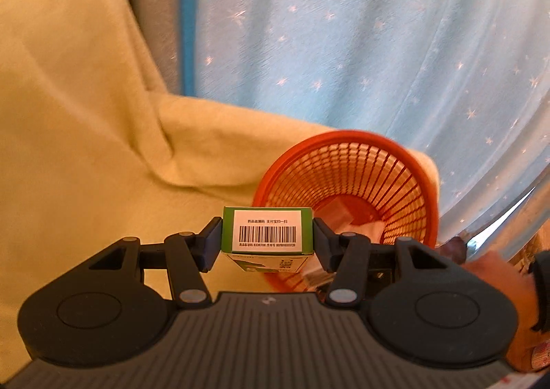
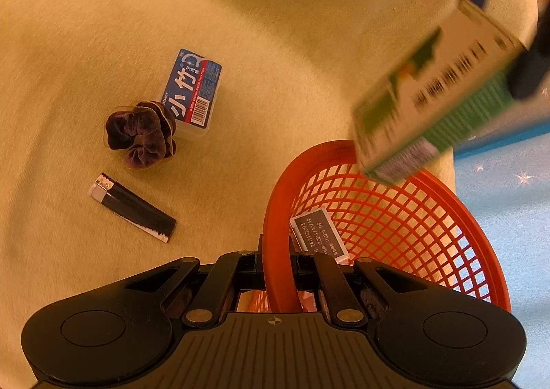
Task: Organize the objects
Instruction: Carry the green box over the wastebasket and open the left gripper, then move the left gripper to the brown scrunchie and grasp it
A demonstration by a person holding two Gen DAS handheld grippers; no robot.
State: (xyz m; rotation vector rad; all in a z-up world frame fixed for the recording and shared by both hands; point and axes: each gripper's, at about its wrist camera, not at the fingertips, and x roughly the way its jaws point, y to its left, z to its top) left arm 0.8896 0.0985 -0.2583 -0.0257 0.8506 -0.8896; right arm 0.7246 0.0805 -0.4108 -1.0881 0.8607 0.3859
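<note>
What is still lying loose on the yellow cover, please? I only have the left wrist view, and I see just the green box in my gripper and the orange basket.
Observer: Three things: a purple scrunchie, a black lighter and a blue floss pack, all left of the basket.
Operator: Thank you. Is the right gripper free to fetch one?
Observer: No, the right gripper is shut on the basket's near rim.
Operator: Is the basket empty?
Observer: No, a small dark packet with printed dates lies inside, near that rim.
Operator: And my box?
Observer: The green box hangs over the basket's far rim, above the opening.
</note>
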